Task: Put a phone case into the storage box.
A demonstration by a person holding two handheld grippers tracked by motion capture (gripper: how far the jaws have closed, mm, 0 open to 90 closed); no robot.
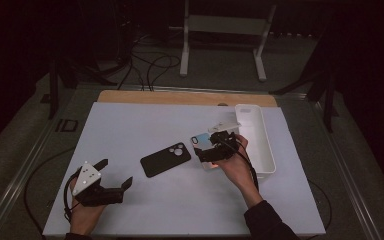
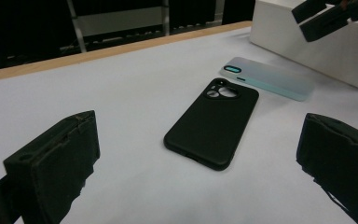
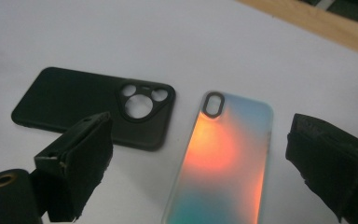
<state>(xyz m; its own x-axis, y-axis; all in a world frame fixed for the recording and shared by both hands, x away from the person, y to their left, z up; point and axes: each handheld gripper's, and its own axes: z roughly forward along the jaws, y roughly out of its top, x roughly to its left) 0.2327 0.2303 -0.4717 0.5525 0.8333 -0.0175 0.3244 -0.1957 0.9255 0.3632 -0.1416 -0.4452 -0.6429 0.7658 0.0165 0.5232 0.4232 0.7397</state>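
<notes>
Right gripper (image 3: 198, 154), jaws apart, hangs over the iridescent case (image 3: 226, 154) beside the tray (image 1: 260, 145); lower squarely across its edges. Left gripper (image 1: 114, 172) is also apart

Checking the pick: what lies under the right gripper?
The iridescent phone case lies flat on the white mat below the right gripper, jaws open. In the high view the gripper covers part of it.

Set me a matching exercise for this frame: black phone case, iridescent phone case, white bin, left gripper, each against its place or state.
1 black phone case
2 iridescent phone case
3 white bin
4 left gripper

A open, near the table's front left
B below the right gripper
C at the table's right side
D lying mid-table, untouched

Pairs: 1-D, 2-B, 3-C, 4-A
</notes>
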